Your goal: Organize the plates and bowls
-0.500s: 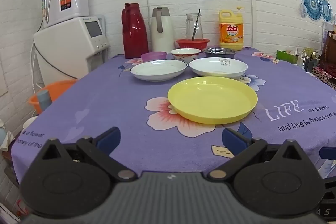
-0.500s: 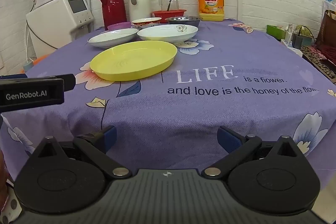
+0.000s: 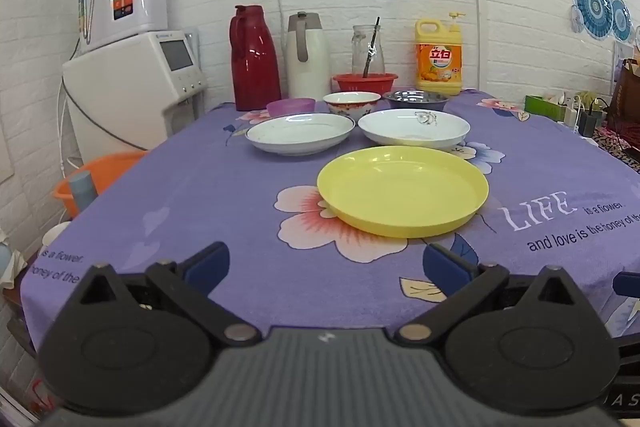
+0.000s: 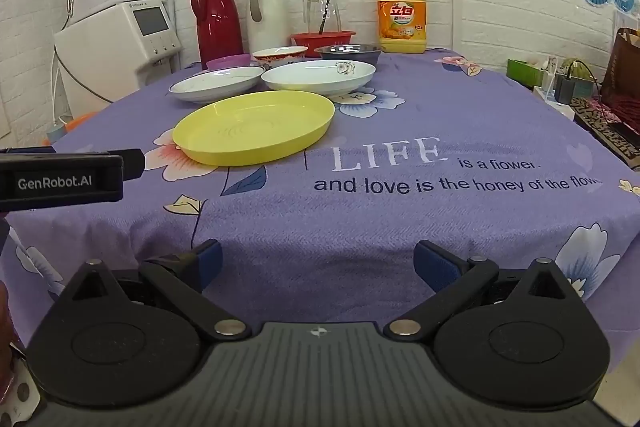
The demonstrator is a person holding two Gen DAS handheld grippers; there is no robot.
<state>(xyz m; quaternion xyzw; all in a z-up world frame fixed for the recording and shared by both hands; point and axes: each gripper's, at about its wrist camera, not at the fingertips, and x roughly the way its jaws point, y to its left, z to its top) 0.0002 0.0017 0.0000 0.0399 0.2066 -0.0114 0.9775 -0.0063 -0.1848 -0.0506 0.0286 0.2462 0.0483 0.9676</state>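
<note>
Both grippers, left gripper (image 3: pixel 326 269) and right gripper (image 4: pixel 318 267), spread wide and empty, short of the yellow plate (image 3: pixel 402 189) on the bench (image 3: pixel 200 195). Two white plates just behind it. Nothing stacked; next: grab the rim.

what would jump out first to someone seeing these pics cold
The yellow plate stands out, nearest of the dishes on the purple flowered tablecloth. Behind it sit two white plates side by side, then a row of small bowls. A red flask and a yellow soap bottle stand at the wall.
</note>
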